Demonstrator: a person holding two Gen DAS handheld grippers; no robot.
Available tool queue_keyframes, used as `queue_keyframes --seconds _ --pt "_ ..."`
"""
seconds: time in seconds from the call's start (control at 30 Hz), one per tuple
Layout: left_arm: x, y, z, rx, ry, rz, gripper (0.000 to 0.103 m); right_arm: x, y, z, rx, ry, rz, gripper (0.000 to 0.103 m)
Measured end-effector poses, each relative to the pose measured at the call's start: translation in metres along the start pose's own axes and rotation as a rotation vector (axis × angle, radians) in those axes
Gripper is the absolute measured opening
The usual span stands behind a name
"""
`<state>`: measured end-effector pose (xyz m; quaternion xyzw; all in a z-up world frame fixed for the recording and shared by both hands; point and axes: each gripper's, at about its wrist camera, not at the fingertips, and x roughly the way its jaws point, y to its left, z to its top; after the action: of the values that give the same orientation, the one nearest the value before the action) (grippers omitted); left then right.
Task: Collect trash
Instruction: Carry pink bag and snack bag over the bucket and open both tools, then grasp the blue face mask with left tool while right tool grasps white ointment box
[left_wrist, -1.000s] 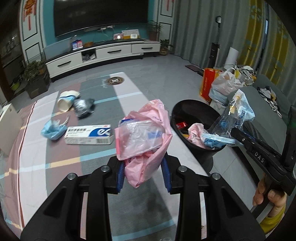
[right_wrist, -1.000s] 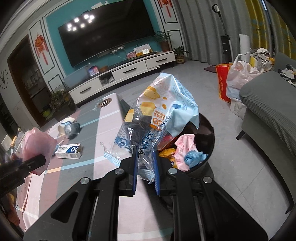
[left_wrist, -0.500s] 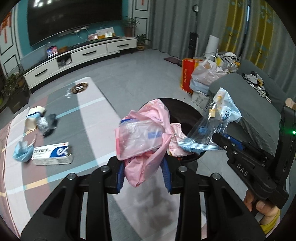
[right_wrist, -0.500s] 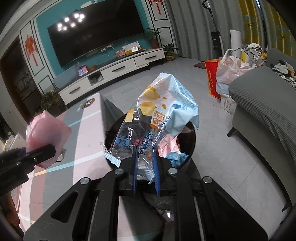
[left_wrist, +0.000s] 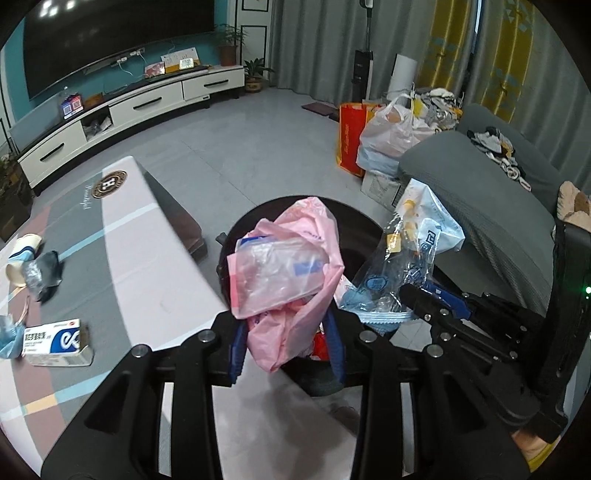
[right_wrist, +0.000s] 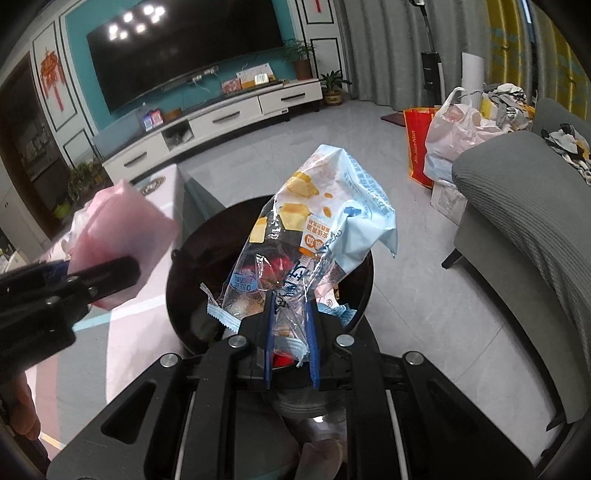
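A pink plastic bag (left_wrist: 291, 273) sits in the middle of the left wrist view, right in front of the round black bin (left_wrist: 354, 225). The left gripper (left_wrist: 286, 345) has the bag between its blue pads (left_wrist: 238, 341). Its jaws have just been opening a little, and the bag still hangs between them. I cannot tell if the pads still press on it.

In the right wrist view, a crinkly snack wrapper (right_wrist: 317, 236), part clear and part pale blue, stands up in the middle of the frame over the same bin (right_wrist: 177, 273). The right gripper (right_wrist: 290, 334) is closed tight on the wrapper's lower end.

The bin already has other trash inside.

At the lower left of the left wrist view, a white and blue box (left_wrist: 53, 341) lies on the striped table (left_wrist: 147, 266). Beside it is a blue face mask (left_wrist: 7, 336). Farther up the left edge lies a paper cup (left_wrist: 22, 254) on its side.

A grey sofa (right_wrist: 524, 229) fills the right side.
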<state>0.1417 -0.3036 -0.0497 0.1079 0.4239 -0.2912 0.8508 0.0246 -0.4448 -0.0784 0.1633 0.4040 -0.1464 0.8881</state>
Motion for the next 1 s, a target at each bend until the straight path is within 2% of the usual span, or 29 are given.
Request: queue_keyframes --seconds 0.2,0.33,0.4,0.43,0.47,0.57,0.67,0.83,1.0 --pt "0.025 0.000 -0.001 0.005 0.048 -0.012 0.042 0.018 -0.001 0.001 -0.025 0.039 0.002 0.017" --pt "0.033 0.002 0.000 -0.001 0.060 -0.017 0.051 0.025 -0.001 0.002 -0.034 0.058 0.005 0.019" --pt "0.036 0.002 0.000 0.008 0.065 -0.018 0.054 0.028 0.000 0.002 -0.028 0.065 0.009 0.028" --pt "0.036 0.002 0.000 0.013 0.067 -0.017 0.059 0.030 -0.001 0.002 -0.024 0.069 0.015 0.030" --pt "0.036 0.002 0.000 0.018 0.065 -0.012 0.068 0.032 -0.002 0.003 -0.021 0.073 0.021 0.035" --pt "0.033 0.007 -0.001 0.012 0.054 -0.012 0.080 0.030 -0.004 0.001 -0.017 0.063 0.007 0.054" --pt "0.027 0.013 -0.003 -0.007 0.049 -0.014 0.082 0.025 -0.007 -0.002 0.007 0.053 0.016 0.056" --pt "0.008 0.027 -0.028 -0.013 0.047 0.009 0.092 0.010 -0.017 -0.011 0.056 0.035 0.017 0.059" --pt "-0.016 0.059 -0.074 -0.096 0.087 0.078 0.096 0.001 -0.021 -0.026 0.089 0.053 0.029 0.060"
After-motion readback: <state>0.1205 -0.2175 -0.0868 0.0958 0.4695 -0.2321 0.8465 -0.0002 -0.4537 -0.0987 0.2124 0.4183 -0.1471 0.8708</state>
